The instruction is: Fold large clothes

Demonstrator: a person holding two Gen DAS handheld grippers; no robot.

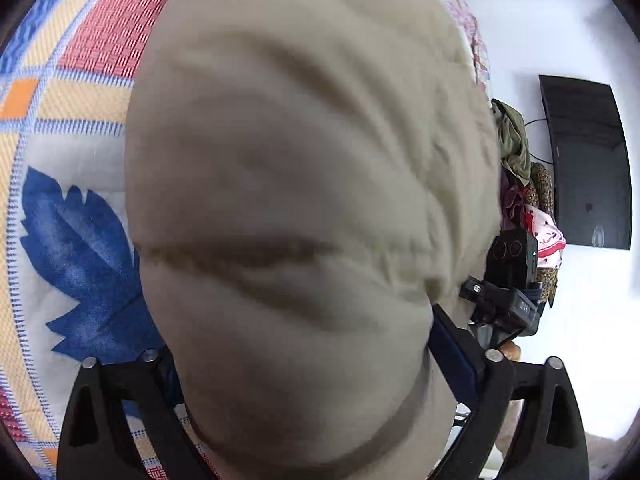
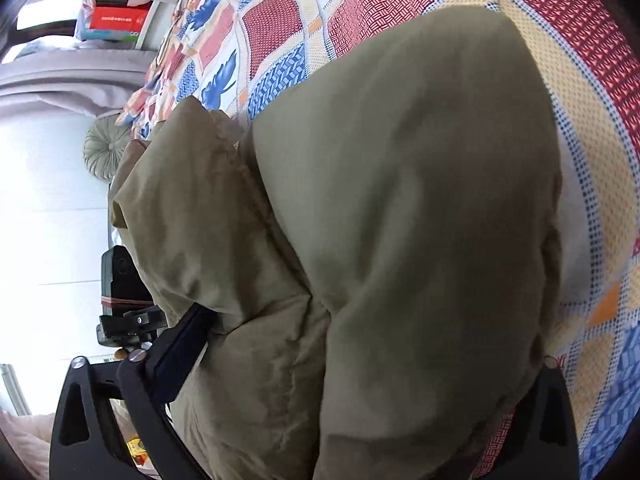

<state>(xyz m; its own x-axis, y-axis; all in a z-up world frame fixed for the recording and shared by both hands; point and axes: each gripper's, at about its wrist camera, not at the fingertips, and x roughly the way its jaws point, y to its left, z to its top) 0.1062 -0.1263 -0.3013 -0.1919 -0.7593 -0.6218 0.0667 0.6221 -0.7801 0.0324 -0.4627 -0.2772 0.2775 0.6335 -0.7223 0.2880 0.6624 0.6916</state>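
Note:
A large beige-olive padded garment [image 1: 304, 184] fills the left wrist view and hangs bunched over my left gripper [image 1: 316, 392], whose jaws are closed on its thick fabric; the fingertips are hidden by the cloth. In the right wrist view the same garment [image 2: 400, 220] drapes over my right gripper [image 2: 320, 400], which is shut on a fold of it; only the left finger [image 2: 180, 352] shows. Both grippers hold the garment up above a patterned bedspread [image 2: 304, 20]. My right gripper [image 1: 508, 292] shows in the left wrist view at the right, and my left gripper [image 2: 124, 312] at the left edge of the right wrist view.
The bedspread [image 1: 76, 92] has red, blue and orange patches. A pile of other clothes [image 1: 528, 200] lies at the right. A dark screen [image 1: 588, 164] hangs on the white wall. A round green cushion [image 2: 102, 148] and a shelf with a red box [image 2: 116, 20] are at the left.

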